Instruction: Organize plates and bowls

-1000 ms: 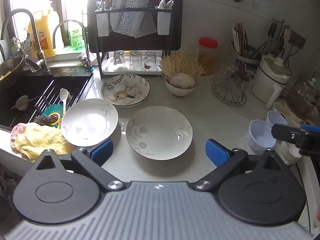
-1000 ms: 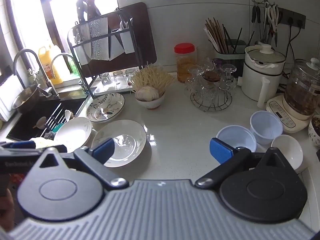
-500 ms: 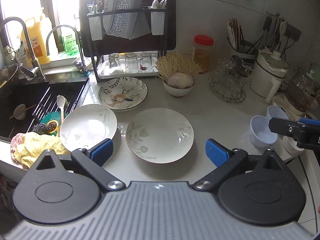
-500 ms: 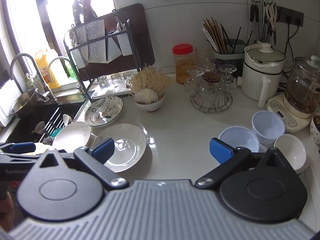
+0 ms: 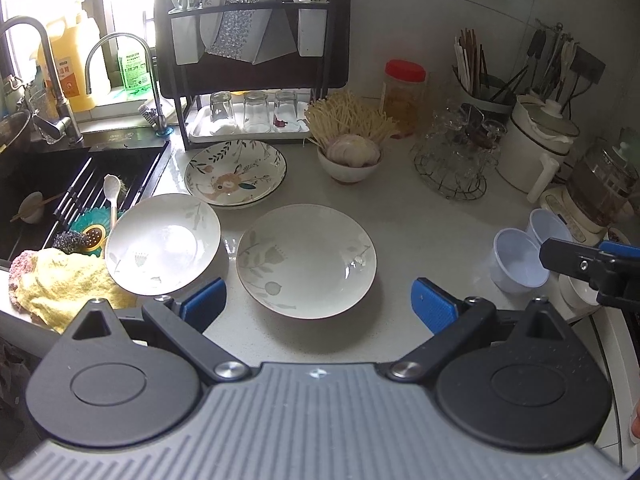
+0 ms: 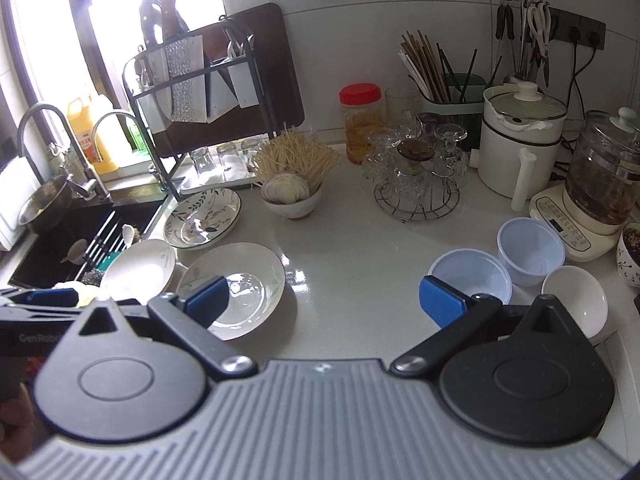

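Now my left gripper (image 5: 318, 300) spread wide and empty above the near white plate (image 5: 306, 260), second white plate (image 5: 162, 244) left by the sink, patterned plate (image 5: 236, 172) farther back, my right gripper (image 6: 324, 300) wide too, holding nothing, plastic bowls (image 6: 472, 276) at right.

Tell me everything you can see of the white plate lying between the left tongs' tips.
The white plate is shallow, round and glossy, ceramic by its look, with faint grey leaf prints and a thin dark rim. It lies flat and empty on the pale counter, apart from the neighbouring plate to its left. The left tongs are open and do not touch it.
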A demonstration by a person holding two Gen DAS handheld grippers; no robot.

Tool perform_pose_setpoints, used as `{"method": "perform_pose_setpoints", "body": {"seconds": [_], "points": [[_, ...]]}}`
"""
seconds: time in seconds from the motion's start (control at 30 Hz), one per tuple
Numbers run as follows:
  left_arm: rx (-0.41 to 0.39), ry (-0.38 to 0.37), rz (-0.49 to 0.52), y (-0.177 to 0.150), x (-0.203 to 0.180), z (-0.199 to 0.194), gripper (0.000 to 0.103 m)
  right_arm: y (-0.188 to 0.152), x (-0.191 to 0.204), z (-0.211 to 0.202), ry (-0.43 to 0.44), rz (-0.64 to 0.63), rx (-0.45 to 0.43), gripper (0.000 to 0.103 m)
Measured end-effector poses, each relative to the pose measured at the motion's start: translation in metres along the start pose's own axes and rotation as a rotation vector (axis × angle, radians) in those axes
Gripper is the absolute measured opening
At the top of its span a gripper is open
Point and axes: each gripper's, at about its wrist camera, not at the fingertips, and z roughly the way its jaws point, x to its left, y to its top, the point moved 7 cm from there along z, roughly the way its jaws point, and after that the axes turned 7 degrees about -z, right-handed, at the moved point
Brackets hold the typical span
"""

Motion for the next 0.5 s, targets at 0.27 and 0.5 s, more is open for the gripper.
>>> {"method": "perform_pose_setpoints", "body": {"seconds": [0.27, 0.5], "points": [[0.002, 0.001, -0.007, 0.0015, 0.0008, -0.0026, 0.1, -0.0011, 0.0003, 0.0014, -0.001, 0.008, 0.002, 0.103], [-0.011, 0.007, 0.009, 0.0029, -0.0004, -0.0046, 0.1, -0.0016, -0.0009, 0.0019, 0.01, 0.031, -0.012, 0.103]]}}
